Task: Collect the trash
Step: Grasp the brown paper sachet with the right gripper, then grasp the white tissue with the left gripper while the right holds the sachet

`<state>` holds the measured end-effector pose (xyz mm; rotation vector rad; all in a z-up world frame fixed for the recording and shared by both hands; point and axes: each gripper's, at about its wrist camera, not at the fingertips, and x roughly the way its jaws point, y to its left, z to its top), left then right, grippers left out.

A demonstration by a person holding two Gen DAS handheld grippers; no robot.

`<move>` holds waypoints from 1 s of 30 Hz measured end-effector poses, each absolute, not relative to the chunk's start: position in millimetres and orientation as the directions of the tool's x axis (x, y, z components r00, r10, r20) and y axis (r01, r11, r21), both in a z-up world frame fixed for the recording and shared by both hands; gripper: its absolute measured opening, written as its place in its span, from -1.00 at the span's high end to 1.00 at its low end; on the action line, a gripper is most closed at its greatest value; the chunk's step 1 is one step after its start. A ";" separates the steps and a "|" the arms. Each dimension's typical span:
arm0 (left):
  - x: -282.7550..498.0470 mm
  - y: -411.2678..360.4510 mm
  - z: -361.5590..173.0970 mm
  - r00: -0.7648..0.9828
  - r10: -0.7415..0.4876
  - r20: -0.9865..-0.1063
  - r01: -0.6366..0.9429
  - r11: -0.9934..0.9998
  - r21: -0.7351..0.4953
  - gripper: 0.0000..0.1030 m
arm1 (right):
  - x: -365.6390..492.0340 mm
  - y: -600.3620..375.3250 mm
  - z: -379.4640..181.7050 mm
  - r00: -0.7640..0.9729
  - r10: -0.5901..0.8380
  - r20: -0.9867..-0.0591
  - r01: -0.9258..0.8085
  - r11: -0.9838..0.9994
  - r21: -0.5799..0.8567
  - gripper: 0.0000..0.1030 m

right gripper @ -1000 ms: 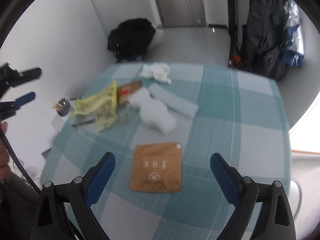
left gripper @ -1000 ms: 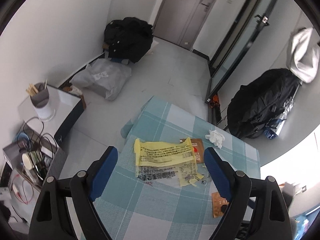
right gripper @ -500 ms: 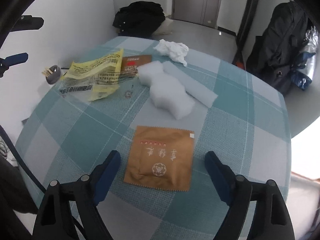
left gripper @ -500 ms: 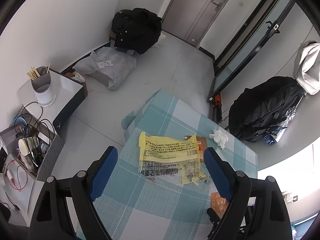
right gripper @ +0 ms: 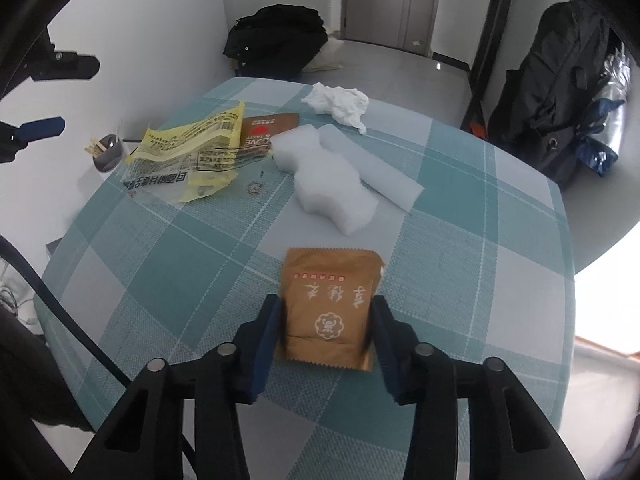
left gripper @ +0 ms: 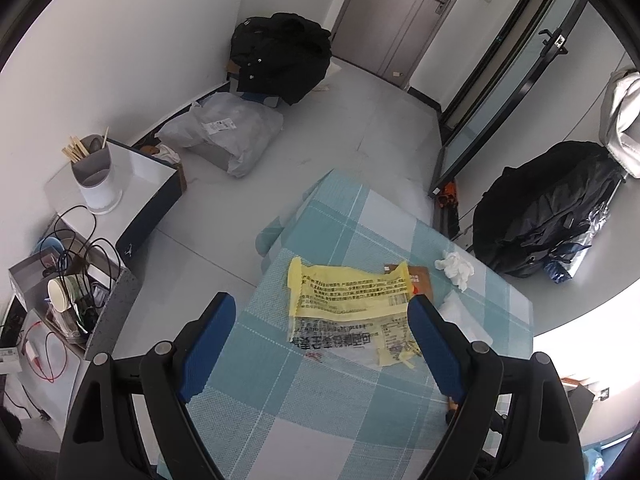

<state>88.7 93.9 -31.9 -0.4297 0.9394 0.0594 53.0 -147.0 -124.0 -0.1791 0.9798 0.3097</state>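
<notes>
Brown packet (right gripper: 330, 306) flat on tablecloth (right gripper: 200, 248), apparently pinched.

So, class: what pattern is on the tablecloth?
The tablecloth has a teal, grey and white check, clearest in the right wrist view.

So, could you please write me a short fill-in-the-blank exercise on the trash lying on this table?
1. The right tongs have just been closing around the ____ packet.
2. The left tongs hover with jaws ____ above the yellow wrapper.
3. The crumpled tissue is ____ in colour.
4. The tablecloth has a ____ pattern.

Missing words: brown; open; white; checked
</notes>
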 end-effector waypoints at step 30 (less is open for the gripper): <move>124.9 42.6 -0.1 0.588 -0.243 -0.772 -0.053 0.940 -0.337 -0.67 | 40.0 -202.3 -79.1 0.583 0.367 -0.725 -0.295 0.927 0.232 0.23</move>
